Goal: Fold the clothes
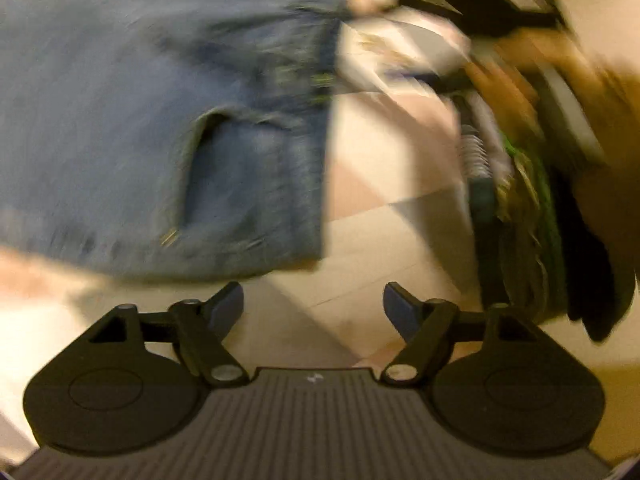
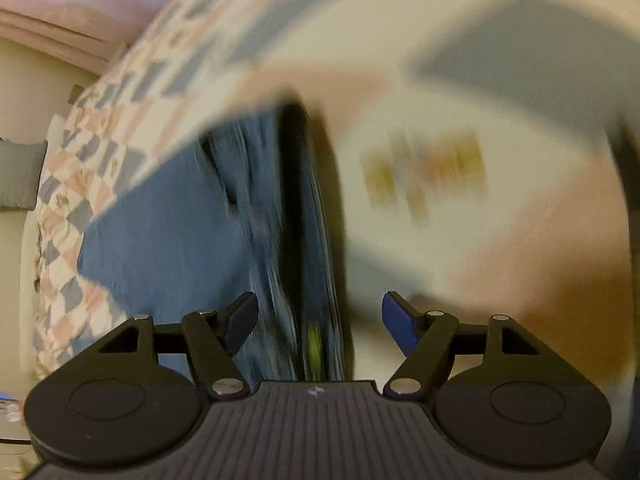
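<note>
Both views are badly motion-blurred. We read the left gripper (image 1: pixel 313 307) as spread wide with nothing between its pads, over the patchwork bedspread (image 1: pixel 380 184). The jeans (image 1: pixel 152 112) lie flat on the bed just beyond its fingertips, pocket side up. The right gripper (image 2: pixel 319 317) is likewise agape and empty; denim and a dark edge run up between its jaws, untouched as far as we can tell. Judgement: we are between grasps. For a clean fold, take the hem edge with both tongs, level, pinch all layers, then carry over slowly so the seams stay aligned
</note>
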